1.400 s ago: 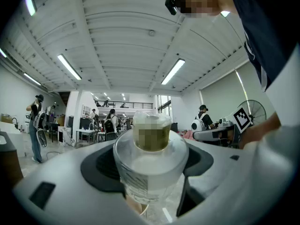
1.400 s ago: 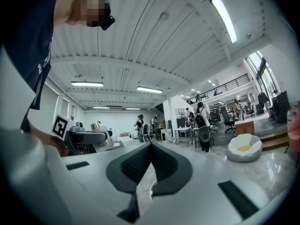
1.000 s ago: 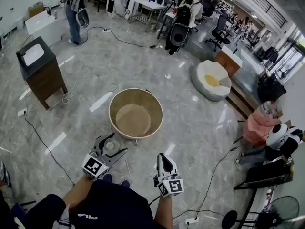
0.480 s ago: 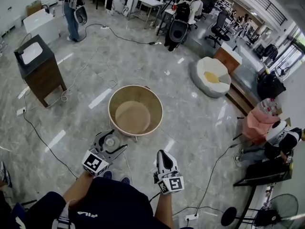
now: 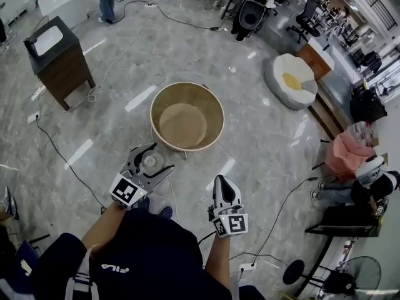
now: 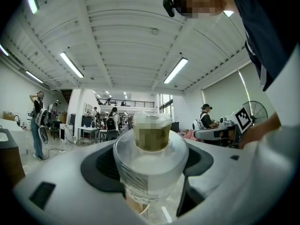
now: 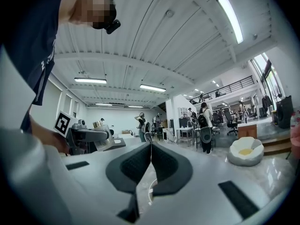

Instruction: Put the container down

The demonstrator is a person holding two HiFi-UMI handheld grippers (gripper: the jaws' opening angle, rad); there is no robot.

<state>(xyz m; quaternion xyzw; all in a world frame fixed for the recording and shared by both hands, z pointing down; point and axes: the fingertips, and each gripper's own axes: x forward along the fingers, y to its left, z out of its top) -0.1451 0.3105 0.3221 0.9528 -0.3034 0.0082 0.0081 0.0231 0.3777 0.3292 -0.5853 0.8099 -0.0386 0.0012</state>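
A grey, glossy marble-patterned floor is seen. A round wooden tub is set on it near the middle, a dark wooden cabinet at the left, and a white cushion seat at the right. A black cable is trailed across it.

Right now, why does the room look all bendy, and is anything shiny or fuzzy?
Left gripper view: the wide lens curves the ceiling beams and darkens the corners, and the container is so close that it looks a bit soft. Right gripper view: the same curving, plus a very bright ceiling light. Head view: white streaks of glare on the floor.
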